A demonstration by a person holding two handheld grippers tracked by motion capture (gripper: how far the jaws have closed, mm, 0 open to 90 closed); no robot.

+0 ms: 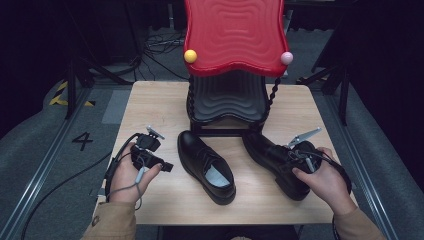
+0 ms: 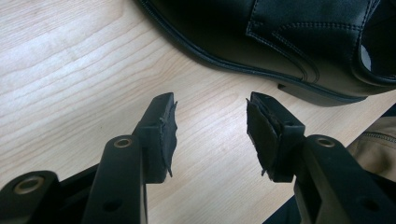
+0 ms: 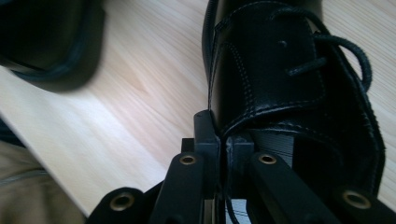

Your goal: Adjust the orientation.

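I see the pale wooden tabletop [image 1: 160, 100] carrying 2 black leather lace-up shoes [image 1: 206, 165]. My right hand-held gripper [image 3: 223, 140] is clamped on the collar edge of the right shoe [image 1: 275, 160]. My left hand-held gripper [image 2: 211, 133] stands wide and empty, left of the middle shoe.
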